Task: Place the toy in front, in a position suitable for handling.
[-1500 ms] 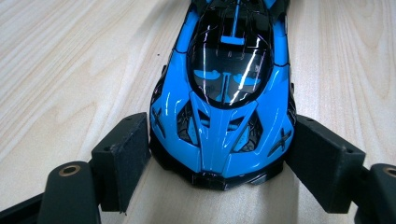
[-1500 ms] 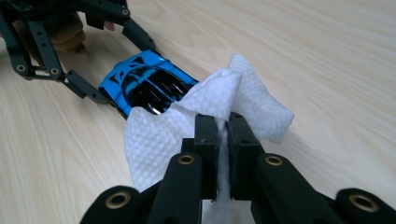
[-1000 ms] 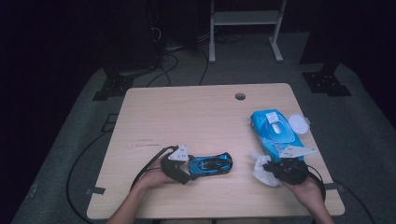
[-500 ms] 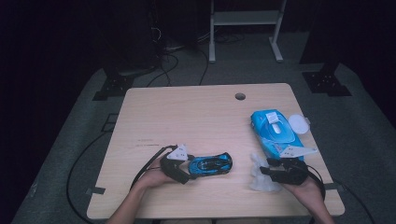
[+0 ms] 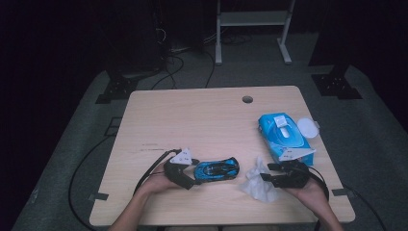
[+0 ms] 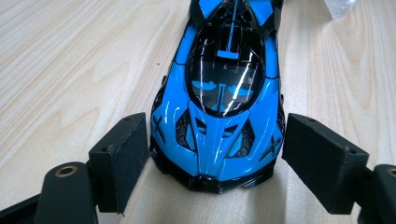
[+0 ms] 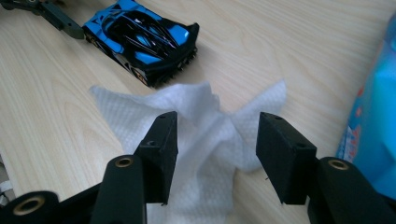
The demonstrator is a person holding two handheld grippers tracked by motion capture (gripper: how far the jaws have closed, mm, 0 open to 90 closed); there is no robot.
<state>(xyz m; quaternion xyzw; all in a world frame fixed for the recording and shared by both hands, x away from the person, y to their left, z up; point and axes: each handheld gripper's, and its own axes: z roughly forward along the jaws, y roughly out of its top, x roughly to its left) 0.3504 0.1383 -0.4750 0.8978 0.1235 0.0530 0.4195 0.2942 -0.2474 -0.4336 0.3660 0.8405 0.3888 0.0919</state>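
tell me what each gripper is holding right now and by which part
Neither grips anything. The left gripper stands open around the toy car's nose, pads apart from it. The right gripper is open over the crumpled wipe.

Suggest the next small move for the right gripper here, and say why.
Probably shut the right gripper on the white wipe. Its jaws stand open on either side of a raised fold of the wipe, which lies crumpled on the table just behind the blue toy car. The left gripper brackets the car's nose, open on the right side at least, so the car looks ready for wiping.
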